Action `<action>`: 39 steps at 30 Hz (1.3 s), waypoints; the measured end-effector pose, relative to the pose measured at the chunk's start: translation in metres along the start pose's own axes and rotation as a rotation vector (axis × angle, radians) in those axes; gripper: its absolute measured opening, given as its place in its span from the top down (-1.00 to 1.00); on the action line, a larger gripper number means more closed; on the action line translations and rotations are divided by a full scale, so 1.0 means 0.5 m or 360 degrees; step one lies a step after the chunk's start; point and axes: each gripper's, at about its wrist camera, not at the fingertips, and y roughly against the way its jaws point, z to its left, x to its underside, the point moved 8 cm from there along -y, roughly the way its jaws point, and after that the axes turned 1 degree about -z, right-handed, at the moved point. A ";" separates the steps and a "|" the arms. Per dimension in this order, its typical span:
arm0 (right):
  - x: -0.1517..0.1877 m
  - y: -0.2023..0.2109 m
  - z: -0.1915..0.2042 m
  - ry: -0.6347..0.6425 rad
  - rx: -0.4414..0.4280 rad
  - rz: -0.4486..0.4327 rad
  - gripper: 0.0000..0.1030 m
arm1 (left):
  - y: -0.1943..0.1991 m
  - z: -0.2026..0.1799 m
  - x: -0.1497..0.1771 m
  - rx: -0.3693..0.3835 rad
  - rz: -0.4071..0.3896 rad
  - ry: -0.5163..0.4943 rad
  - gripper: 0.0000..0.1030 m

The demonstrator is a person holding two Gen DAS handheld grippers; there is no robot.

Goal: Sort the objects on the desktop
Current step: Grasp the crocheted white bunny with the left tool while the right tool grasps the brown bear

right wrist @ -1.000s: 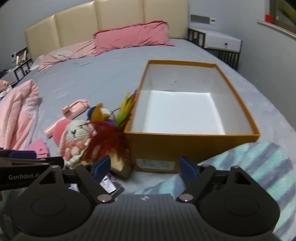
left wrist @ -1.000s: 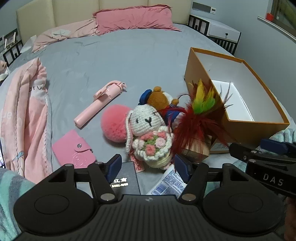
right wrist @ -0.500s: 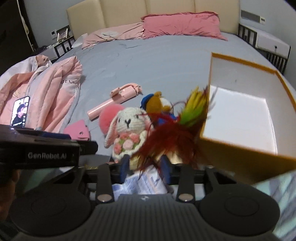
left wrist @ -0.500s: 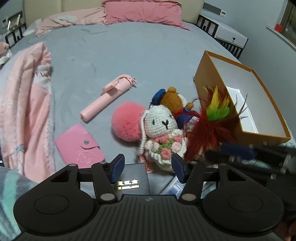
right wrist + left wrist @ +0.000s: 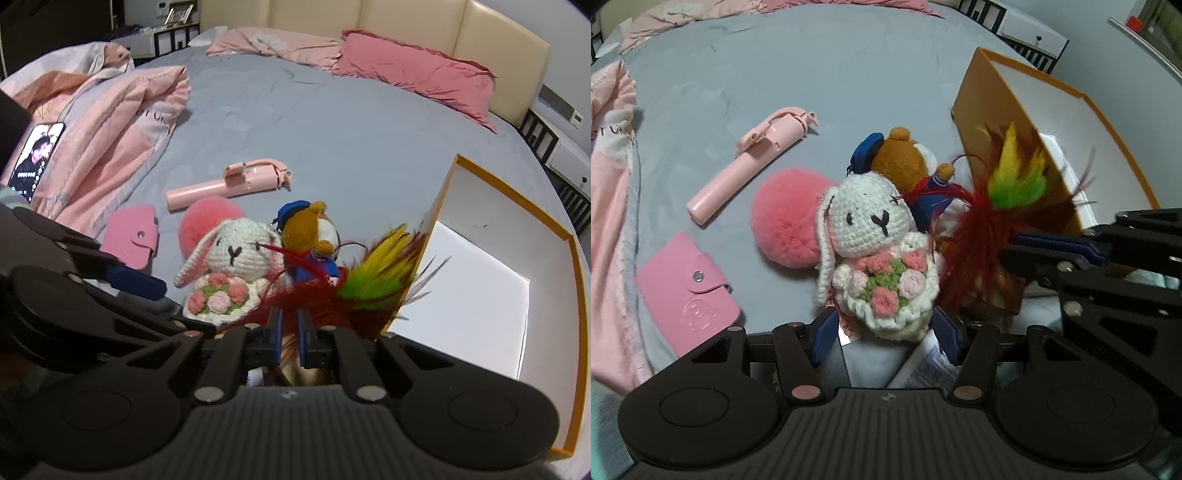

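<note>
Right gripper (image 5: 290,334) closing, apparently pinching the red-and-green feather toy (image 5: 369,288) for lifting into the orange cardboard box (image 5: 576,295); left gripper (image 5: 882,334), fingers spread, straddles the white crocheted rabbit (image 5: 875,251).

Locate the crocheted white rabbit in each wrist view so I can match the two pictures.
Left wrist: crocheted white rabbit sits centre, just above the blue pads.
Right wrist: rabbit sits left of centre, beside the feathers.
Shared landmark: the pink pompom right behind the rabbit.
</note>
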 end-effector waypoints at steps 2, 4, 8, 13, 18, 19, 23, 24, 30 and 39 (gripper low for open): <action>-0.003 -0.009 -0.002 0.0028 -0.0006 0.0018 0.83 | -0.019 0.003 -0.004 -0.0010 0.0019 0.0009 -0.28; -0.009 -0.014 -0.002 0.0062 -0.0017 0.0030 0.83 | -0.033 0.004 -0.006 0.0021 0.0042 0.0038 -0.28; -0.031 -0.022 -0.008 0.0129 -0.0050 0.0062 0.81 | -0.051 0.002 -0.019 0.0064 0.0049 0.0095 -0.29; -0.075 -0.049 -0.029 0.0186 -0.0070 0.0130 0.81 | -0.062 0.009 -0.038 0.0039 -0.0009 0.0138 -0.25; -0.116 -0.092 -0.058 0.0166 -0.0126 0.0259 0.79 | -0.051 0.066 -0.060 -0.0104 -0.0076 0.0199 -0.23; -0.121 -0.105 -0.059 0.0153 -0.0160 0.0313 0.79 | -0.051 0.078 -0.062 -0.0108 -0.0073 0.0231 -0.23; -0.130 -0.158 -0.061 0.0076 -0.0243 0.0512 0.61 | -0.054 0.103 -0.071 -0.0062 -0.0067 0.0300 -0.25; -0.131 -0.169 -0.062 0.0082 -0.0235 0.0536 0.50 | -0.053 0.104 -0.073 -0.0046 -0.0066 0.0309 -0.25; -0.123 -0.225 -0.058 0.0177 -0.0174 0.0657 0.35 | -0.069 0.108 -0.089 0.0005 -0.0055 0.0314 -0.32; -0.105 -0.283 -0.040 0.0178 -0.0155 0.0760 0.26 | -0.081 0.131 -0.093 -0.0026 -0.0061 0.0357 -0.46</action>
